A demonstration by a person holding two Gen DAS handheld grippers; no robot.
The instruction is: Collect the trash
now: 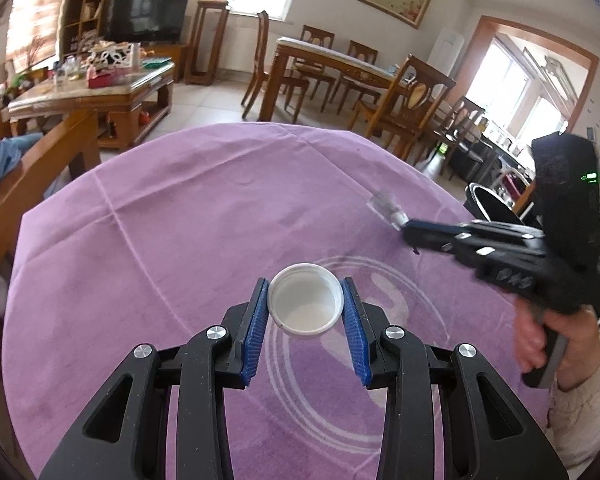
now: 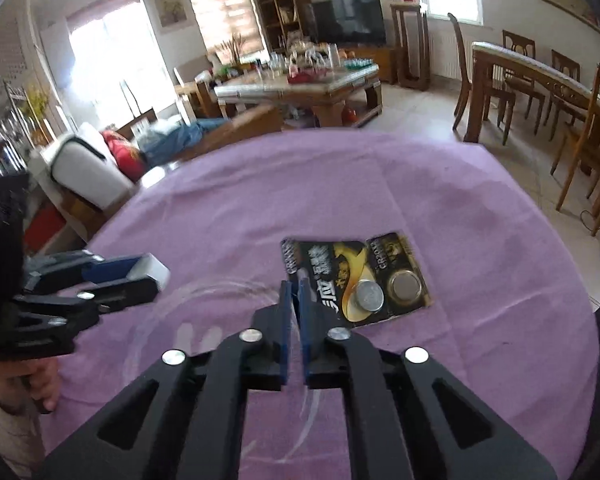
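My left gripper (image 1: 305, 283) is shut on a small white plastic cup (image 1: 305, 307), rim toward the camera, held above the purple tablecloth (image 1: 188, 216). It shows at the left of the right wrist view (image 2: 148, 276), where the cup (image 2: 156, 270) is a white edge between the fingers. My right gripper (image 2: 295, 285) is shut on the near left edge of a black and gold coin-battery card (image 2: 356, 280). In the left wrist view the right gripper (image 1: 406, 228) holds that card (image 1: 384, 206) edge-on, blurred, above the table's right side.
A black bin (image 1: 490, 204) stands beside the table at the right. A dining table with chairs (image 1: 340, 68) and a cluttered coffee table (image 1: 96, 88) stand beyond. A wooden chair back (image 1: 32, 184) is at the left edge.
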